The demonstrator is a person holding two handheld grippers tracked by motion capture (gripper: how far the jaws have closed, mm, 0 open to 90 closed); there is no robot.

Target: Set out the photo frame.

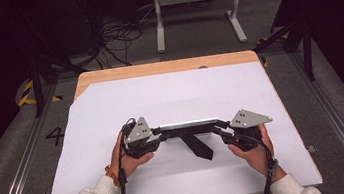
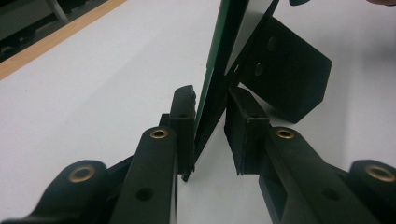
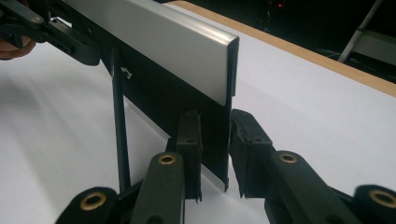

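Closest to my gripper cameras are the black jaws. My left gripper [image 2: 210, 135] has its jaws either side of the panel's [image 2: 219, 79] thin end, the left pad against the edge, the right pad just beside it, so it looks clamped on. In the high view the left gripper [image 1: 158, 138] holds the left end of the panel [image 1: 188, 124], which stands on edge across the white sheet [image 1: 110, 105] near the table's front, silver strip on top, its black stand [image 1: 199, 145] angled toward me. At the right end, my right gripper [image 1: 219, 128] grips likewise; its own view shows the right gripper [image 3: 215, 154] pinching the panel [image 3: 154, 42] at the lower corner.
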